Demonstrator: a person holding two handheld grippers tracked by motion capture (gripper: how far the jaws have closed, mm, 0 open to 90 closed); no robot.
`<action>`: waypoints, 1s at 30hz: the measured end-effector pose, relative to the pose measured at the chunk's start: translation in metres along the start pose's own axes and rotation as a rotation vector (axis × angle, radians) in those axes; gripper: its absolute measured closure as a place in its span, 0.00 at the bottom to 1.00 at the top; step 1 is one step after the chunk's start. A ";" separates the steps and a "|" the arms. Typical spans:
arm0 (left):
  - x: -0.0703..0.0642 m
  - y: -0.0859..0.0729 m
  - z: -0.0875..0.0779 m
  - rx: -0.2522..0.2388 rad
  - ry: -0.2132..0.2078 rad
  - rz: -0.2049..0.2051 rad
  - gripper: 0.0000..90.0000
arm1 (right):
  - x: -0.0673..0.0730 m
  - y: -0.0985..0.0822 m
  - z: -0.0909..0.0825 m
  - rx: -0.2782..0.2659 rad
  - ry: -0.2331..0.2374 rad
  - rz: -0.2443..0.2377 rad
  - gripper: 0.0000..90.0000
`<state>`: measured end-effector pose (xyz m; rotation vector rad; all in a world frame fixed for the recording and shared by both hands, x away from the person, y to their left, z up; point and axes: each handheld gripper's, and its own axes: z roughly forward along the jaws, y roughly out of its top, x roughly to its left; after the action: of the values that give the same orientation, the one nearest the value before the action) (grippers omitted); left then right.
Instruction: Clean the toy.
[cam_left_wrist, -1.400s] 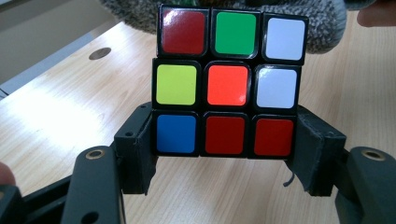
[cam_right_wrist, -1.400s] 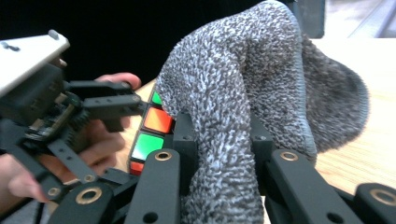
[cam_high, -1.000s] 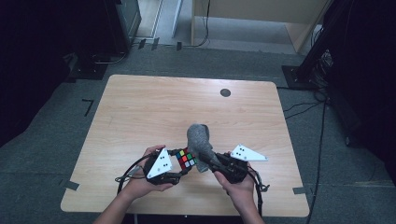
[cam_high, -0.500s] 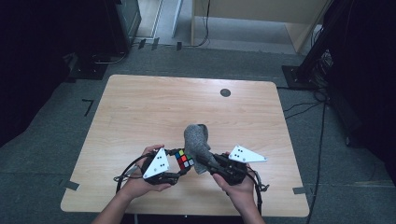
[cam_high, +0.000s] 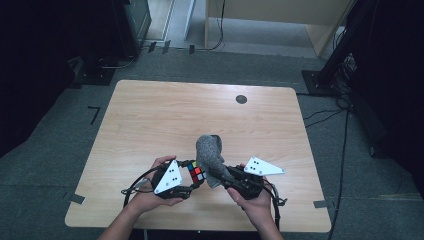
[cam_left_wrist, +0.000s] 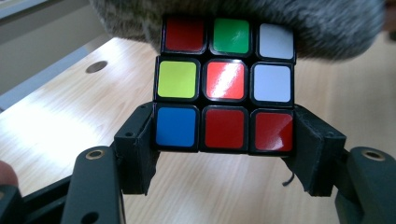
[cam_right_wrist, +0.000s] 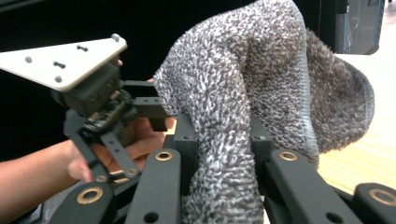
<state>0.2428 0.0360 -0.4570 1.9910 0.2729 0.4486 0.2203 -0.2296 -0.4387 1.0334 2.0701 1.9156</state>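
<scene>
The colourful plastic puzzle cube (cam_left_wrist: 225, 86) sits clamped in the left claw (cam_left_wrist: 224, 140), whose two black jaws press on the cube's lowest row from either side. In the left gripper view the facing side reads red, green, white across the top, yellow, red, white in the middle, and blue, red, red at the bottom. In the high view the cube (cam_high: 196, 173) is held just above the near edge of the light wooden bench (cam_high: 150, 120), between the person's two hands.

Touching the cube's top and far side is the fluffy grey microfibre cloth (cam_right_wrist: 261, 93). The right claw (cam_right_wrist: 219, 144) is closed tight on a bunched fold of it, and the rest of the cloth stands up and flops over. In the high view the cloth (cam_high: 210, 152) rises from the right claw (cam_high: 223, 176) and leans against the cube.

Judging from this, the step in hand is wiping the cube with the cloth: one claw steadies the cube while the other brings the cloth onto it. The next move probably calls for dragging the cloth across the cube's upper face with the right claw, keeping the left grip firm so the cube does not twist or slip out. Only the bottom row is gripped, so a hard sideways push could lever it loose; a light stroke seems wiser.

A small dark round mark (cam_high: 241, 99) lies at the far side of the bench, well apart from the work.
</scene>
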 end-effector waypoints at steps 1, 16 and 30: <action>0.002 0.001 -0.002 -0.016 -0.011 -0.012 0.38 | -0.005 -0.002 -0.001 0.000 -0.014 0.029 0.82; 0.007 0.001 -0.008 -0.044 -0.007 -0.040 0.38 | -0.012 -0.006 0.001 0.063 -0.126 0.077 0.82; 0.012 0.000 -0.012 -0.075 -0.013 -0.064 0.38 | -0.015 -0.011 0.000 0.065 -0.191 0.042 0.82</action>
<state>0.2487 0.0504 -0.4503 1.9064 0.3063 0.3997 0.2273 -0.2376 -0.4542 1.2315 2.0304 1.7026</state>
